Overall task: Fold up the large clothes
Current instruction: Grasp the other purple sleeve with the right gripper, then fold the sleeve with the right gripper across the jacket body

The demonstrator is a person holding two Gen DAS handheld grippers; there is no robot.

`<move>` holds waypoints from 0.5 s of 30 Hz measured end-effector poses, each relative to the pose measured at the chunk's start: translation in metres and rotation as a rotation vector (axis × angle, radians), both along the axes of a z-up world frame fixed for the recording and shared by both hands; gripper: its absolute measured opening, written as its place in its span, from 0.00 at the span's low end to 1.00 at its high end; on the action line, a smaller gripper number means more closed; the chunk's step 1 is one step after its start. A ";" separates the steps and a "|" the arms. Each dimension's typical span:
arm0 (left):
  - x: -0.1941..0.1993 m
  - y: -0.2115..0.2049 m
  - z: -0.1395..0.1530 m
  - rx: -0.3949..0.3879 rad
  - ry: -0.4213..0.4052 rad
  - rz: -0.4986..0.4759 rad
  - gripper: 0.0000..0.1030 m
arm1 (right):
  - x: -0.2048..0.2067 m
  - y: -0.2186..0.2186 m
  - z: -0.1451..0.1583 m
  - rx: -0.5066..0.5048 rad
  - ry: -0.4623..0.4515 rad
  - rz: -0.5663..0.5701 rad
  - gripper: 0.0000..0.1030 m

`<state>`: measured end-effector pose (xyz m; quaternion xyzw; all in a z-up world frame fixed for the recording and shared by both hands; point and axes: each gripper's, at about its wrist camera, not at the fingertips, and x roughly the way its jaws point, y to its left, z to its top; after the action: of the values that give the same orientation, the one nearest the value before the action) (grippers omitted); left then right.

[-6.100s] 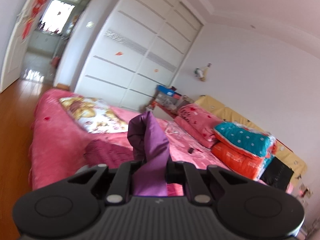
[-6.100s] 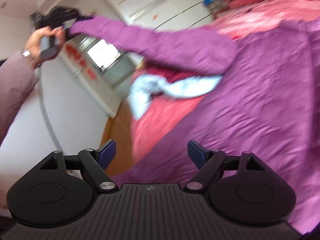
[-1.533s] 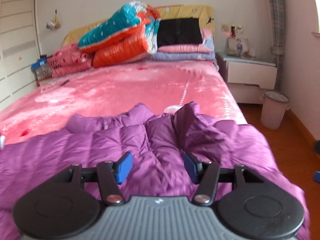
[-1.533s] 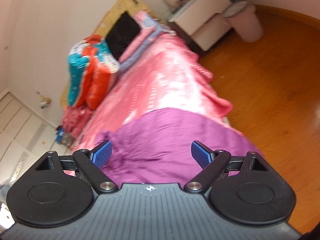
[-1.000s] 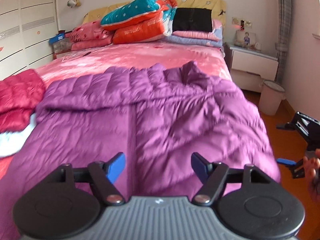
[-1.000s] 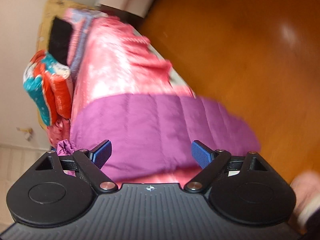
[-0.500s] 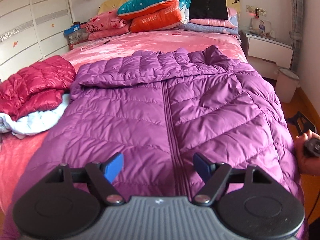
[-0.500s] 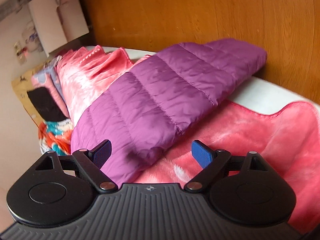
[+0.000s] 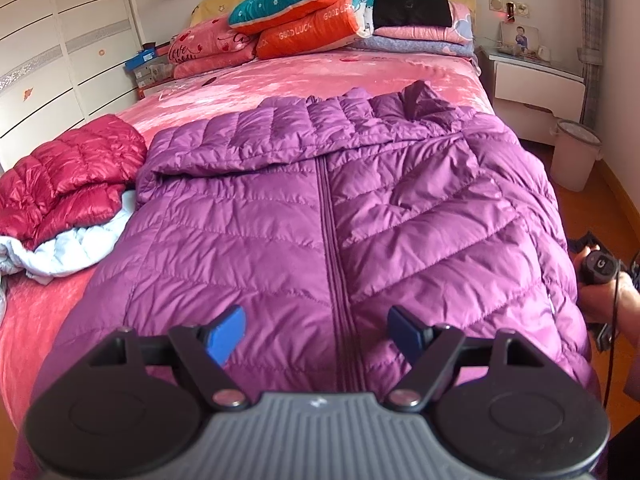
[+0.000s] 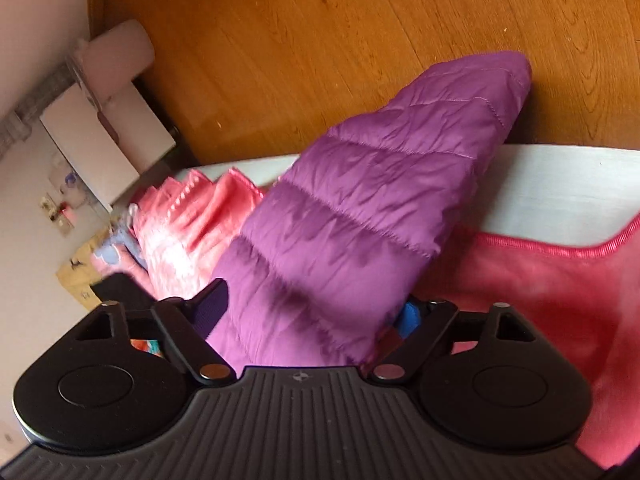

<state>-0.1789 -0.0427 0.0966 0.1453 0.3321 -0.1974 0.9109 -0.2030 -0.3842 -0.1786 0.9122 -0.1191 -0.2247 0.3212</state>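
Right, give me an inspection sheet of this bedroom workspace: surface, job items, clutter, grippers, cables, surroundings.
Surface: pink bed cover, mostly covered at the near end.
Job's things: purple down jacket lies spread flat, zipper up; its sleeve hangs over the bed edge.
Clutter: red jacket on a pale blue garment beside it; folded quilts at the headboard.
Grippers: left gripper open above the hem, jaws opening, nothing between them; right gripper closing around the sleeve, not yet clamped.
Cables: thin black cord at the right hand.
Surroundings: wardrobe, nightstand, bin, wooden floor.
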 end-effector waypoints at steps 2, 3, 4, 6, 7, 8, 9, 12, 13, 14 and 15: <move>0.005 -0.002 0.002 -0.007 -0.005 -0.011 0.78 | 0.001 0.002 -0.003 0.001 0.007 -0.013 0.77; 0.008 -0.003 0.003 -0.012 -0.005 -0.015 0.78 | 0.001 0.002 -0.002 -0.014 0.017 -0.008 0.62; 0.012 -0.004 0.004 -0.020 -0.005 -0.016 0.78 | 0.001 0.001 0.000 -0.033 0.034 -0.006 0.55; 0.019 -0.003 0.005 -0.048 -0.008 -0.015 0.78 | -0.012 0.003 0.008 -0.066 0.054 -0.018 0.43; 0.023 -0.002 0.006 -0.063 -0.008 -0.011 0.78 | -0.014 0.002 0.011 -0.078 0.061 -0.028 0.39; 0.028 -0.001 0.007 -0.084 -0.005 -0.006 0.78 | -0.016 -0.002 0.016 -0.094 0.067 -0.039 0.38; 0.031 0.001 0.007 -0.101 -0.002 -0.003 0.79 | -0.017 -0.005 0.022 -0.119 0.077 -0.048 0.35; 0.046 0.004 0.008 -0.147 0.001 0.009 0.79 | -0.023 -0.018 0.048 -0.227 0.100 -0.037 0.22; 0.052 0.006 0.009 -0.161 0.003 0.014 0.79 | -0.026 -0.022 0.059 -0.272 0.108 -0.041 0.21; 0.059 0.008 0.009 -0.177 0.007 0.020 0.79 | -0.028 -0.027 0.073 -0.323 0.124 -0.040 0.20; 0.065 0.010 0.010 -0.194 0.011 0.025 0.79 | -0.030 -0.034 0.085 -0.380 0.149 -0.035 0.18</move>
<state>-0.1135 -0.0325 0.1065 0.0511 0.3181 -0.2181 0.9212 -0.2329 -0.4179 -0.0932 0.8138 -0.1508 -0.2706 0.4917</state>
